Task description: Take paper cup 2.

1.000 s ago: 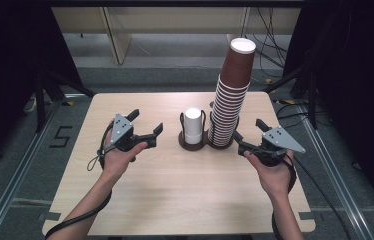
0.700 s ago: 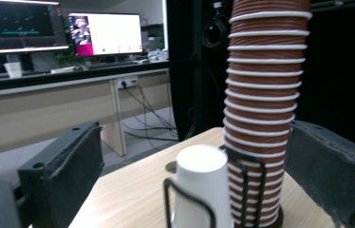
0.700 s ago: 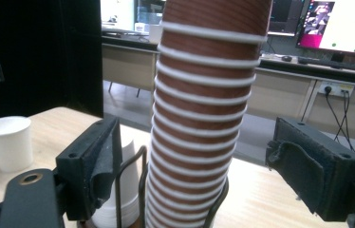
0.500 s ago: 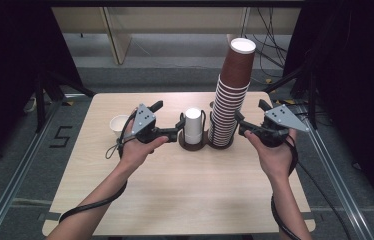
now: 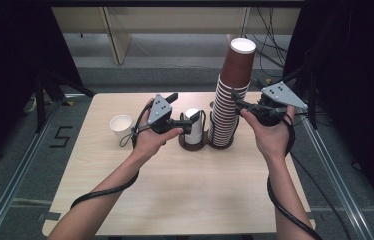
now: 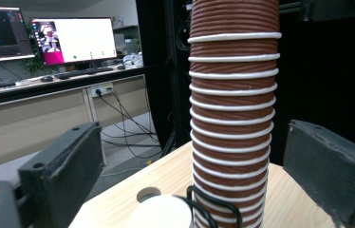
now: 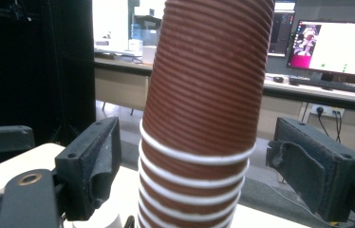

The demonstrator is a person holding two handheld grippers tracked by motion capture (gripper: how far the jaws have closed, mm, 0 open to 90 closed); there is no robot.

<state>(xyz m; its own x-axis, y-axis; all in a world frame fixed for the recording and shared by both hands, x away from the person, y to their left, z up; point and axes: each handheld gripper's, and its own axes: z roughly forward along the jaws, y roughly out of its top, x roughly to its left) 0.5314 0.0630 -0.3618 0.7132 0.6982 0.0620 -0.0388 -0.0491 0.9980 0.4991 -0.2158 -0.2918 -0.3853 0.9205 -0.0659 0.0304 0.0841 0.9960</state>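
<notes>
Tall stack of brown ribbed cups (image 5: pixel 231 97) standing upright in right ring of dark holder (image 5: pixel 206 144) mid-desk (image 5: pixel 185 190). White cup (image 5: pixel 193 125) sits in left ring. Right hand-held gripper (image 5: pixel 236 98) up at the stack's upper part, jaws apart, stack between them, pads not touching. Left hand-held gripper (image 5: pixel 191 119) low by white cup, jaws apart and just been closing a bit, nothing pinched yet. Spare white cup (image 5: pixel 121 127) off on the left, well apart.

High view overhead, facing forward-down; both gripper views close, level, sharing brown cup stack (image 5: pixel 231 95).
</notes>
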